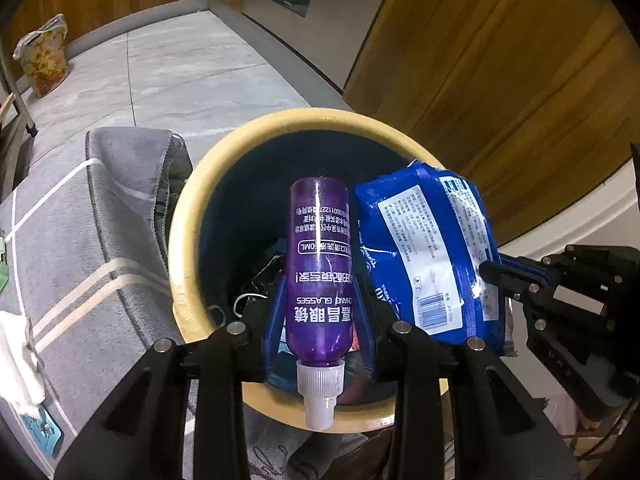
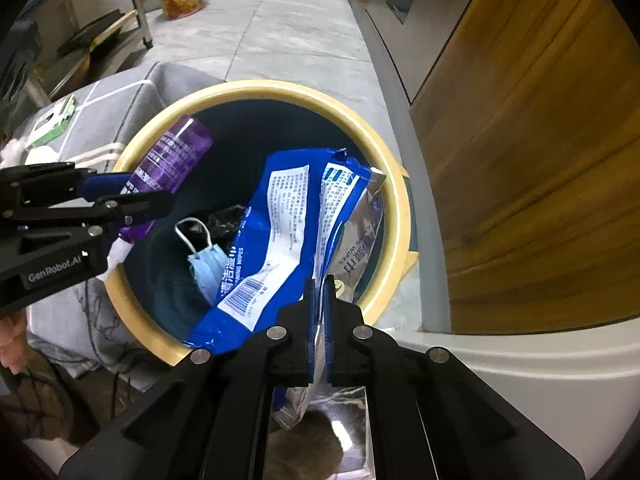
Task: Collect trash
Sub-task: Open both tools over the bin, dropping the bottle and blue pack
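A round bin with a pale yellow rim and dark inside stands on the floor; it also shows in the right wrist view. My left gripper is shut on a purple bottle with a white cap, held over the bin's mouth; the bottle shows in the right wrist view too. My right gripper is shut on a blue wipes packet, which hangs over the bin; the packet also shows in the left wrist view. A blue face mask lies inside the bin.
A grey cushioned seat with white stripes is left of the bin. A wooden cabinet wall is to the right. A bag of trash stands on the grey tiled floor at the far wall. A white tissue lies on the seat.
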A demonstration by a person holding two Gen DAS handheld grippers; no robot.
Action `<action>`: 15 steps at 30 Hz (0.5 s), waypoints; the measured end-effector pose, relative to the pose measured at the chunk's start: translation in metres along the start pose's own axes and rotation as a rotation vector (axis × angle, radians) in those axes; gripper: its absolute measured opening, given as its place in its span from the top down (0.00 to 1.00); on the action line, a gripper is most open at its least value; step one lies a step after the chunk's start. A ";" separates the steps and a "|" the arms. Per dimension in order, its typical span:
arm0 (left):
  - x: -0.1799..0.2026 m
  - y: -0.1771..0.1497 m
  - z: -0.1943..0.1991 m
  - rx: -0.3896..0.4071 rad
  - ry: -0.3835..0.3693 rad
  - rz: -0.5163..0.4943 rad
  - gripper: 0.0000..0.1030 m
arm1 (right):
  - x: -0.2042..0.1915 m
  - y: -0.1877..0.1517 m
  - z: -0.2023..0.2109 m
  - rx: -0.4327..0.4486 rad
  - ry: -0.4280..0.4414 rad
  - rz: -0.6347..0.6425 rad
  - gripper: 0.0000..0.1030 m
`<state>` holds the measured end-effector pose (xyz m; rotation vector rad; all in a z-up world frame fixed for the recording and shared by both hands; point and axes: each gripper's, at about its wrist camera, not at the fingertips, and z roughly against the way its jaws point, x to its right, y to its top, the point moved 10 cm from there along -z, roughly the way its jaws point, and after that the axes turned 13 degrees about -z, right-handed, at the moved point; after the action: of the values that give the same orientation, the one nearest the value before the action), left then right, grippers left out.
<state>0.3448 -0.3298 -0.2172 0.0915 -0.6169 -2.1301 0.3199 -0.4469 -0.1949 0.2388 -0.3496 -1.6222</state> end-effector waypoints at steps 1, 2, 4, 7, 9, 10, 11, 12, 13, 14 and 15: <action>0.000 -0.001 -0.002 -0.006 -0.002 -0.001 0.69 | 0.001 0.000 0.000 -0.002 0.001 -0.003 0.95; 0.000 -0.002 -0.003 -0.011 -0.001 -0.001 0.69 | 0.001 0.000 -0.001 -0.003 0.002 -0.003 0.95; 0.002 -0.003 -0.004 -0.015 -0.003 -0.001 0.69 | 0.001 0.000 -0.001 -0.007 0.000 -0.006 0.94; 0.000 -0.001 -0.008 -0.015 -0.004 -0.004 0.69 | 0.001 -0.001 -0.004 -0.018 -0.012 -0.002 0.94; -0.001 0.000 -0.008 -0.013 0.000 -0.009 0.67 | 0.001 -0.003 -0.006 -0.032 -0.014 0.000 0.92; -0.002 0.000 -0.007 -0.011 0.005 -0.011 0.67 | 0.000 -0.004 -0.006 -0.034 -0.013 0.004 0.91; -0.004 0.001 -0.005 -0.007 0.008 -0.011 0.67 | 0.000 -0.004 -0.006 -0.032 -0.017 0.012 0.90; -0.004 0.002 -0.003 -0.004 0.009 -0.008 0.67 | 0.001 -0.004 -0.005 -0.031 -0.020 0.015 0.90; -0.005 0.003 -0.001 0.000 0.009 -0.005 0.65 | 0.001 -0.004 -0.004 -0.031 -0.018 0.014 0.87; -0.005 0.004 0.001 0.001 0.007 -0.005 0.65 | 0.002 -0.004 -0.003 -0.029 -0.020 0.013 0.87; -0.003 0.003 0.004 0.003 0.010 -0.007 0.64 | 0.004 -0.004 -0.002 -0.022 -0.024 0.013 0.87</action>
<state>0.3477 -0.3277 -0.2127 0.1057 -0.6147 -2.1345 0.3170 -0.4505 -0.1976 0.2000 -0.3509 -1.6168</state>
